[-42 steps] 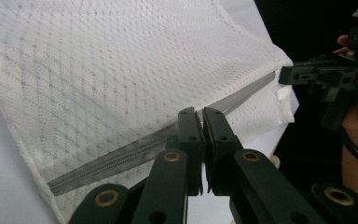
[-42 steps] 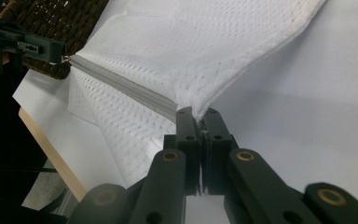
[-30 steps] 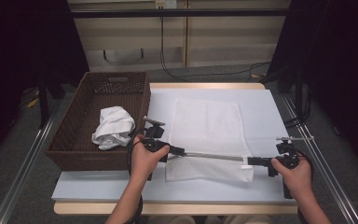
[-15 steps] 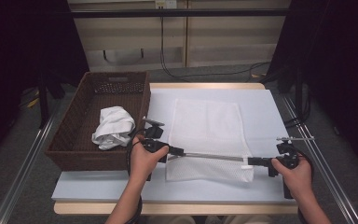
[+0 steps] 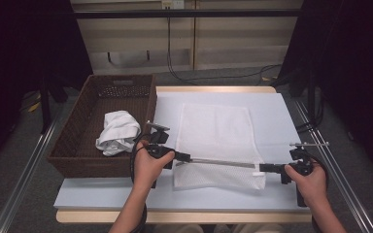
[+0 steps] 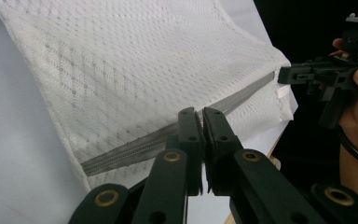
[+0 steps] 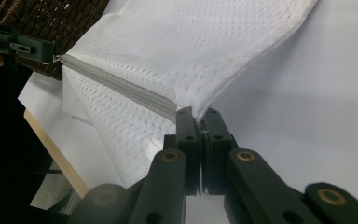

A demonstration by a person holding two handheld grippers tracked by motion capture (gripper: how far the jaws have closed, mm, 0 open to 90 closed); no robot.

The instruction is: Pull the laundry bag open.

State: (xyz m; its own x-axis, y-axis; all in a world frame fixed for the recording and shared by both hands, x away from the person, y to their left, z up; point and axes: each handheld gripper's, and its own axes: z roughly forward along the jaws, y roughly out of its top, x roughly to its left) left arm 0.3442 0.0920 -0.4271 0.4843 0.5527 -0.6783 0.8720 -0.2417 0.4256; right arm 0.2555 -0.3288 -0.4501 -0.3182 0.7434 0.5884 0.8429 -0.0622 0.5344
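Holding unchanged from a second ago, the left hand-held gripper (image 5: 180, 157) and right hand-held gripper (image 5: 264, 168) stay clamped on opposite ends of the mesh laundry bag's (image 5: 217, 130) zipper (image 5: 221, 162), stretched taut near the surface's (image 5: 272, 109) front edge, ready for unzipping.

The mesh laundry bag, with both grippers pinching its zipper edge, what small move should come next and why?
Probably slide the right gripper along the zipper toward the left gripper to open it. Both hold the mesh laundry bag taut at opposite ends of the closed zipper, and a white cloth waits in the basket.
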